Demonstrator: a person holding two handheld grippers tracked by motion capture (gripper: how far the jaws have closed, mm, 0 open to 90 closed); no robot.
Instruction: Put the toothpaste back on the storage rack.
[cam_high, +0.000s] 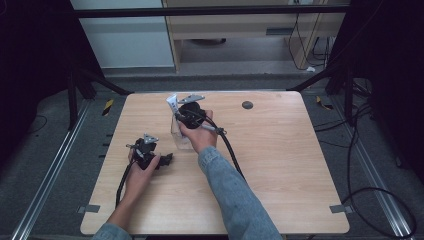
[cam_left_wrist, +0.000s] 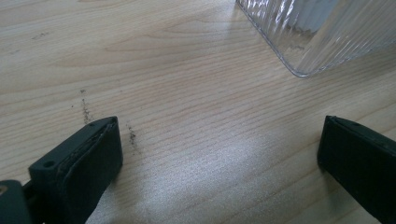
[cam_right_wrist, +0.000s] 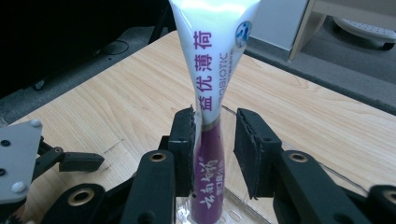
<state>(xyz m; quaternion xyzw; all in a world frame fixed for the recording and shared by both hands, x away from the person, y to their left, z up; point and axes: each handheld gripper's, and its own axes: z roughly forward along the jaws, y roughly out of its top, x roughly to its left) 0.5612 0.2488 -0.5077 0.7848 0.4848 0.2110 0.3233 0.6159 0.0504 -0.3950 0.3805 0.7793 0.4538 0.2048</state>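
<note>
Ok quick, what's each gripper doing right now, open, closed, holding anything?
Left gripper: open, nothing between the jaws, resting by the ribbed clear cup.
Right gripper: open around the toothpaste tube standing in the cup; one pad touches, no clamp.

One tube (cam_right_wrist: 210, 93), one clear cup (cam_left_wrist: 317, 32)

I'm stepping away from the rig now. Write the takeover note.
Right gripper: open around the toothpaste tube; one pad beside it, the other clear.
Left gripper: open, empty, low over the table, beside the ribbed clear cup.
Done: the tube stands upright, cap end down in the cup.
Left: draw the right gripper away without tipping the tube.
</note>
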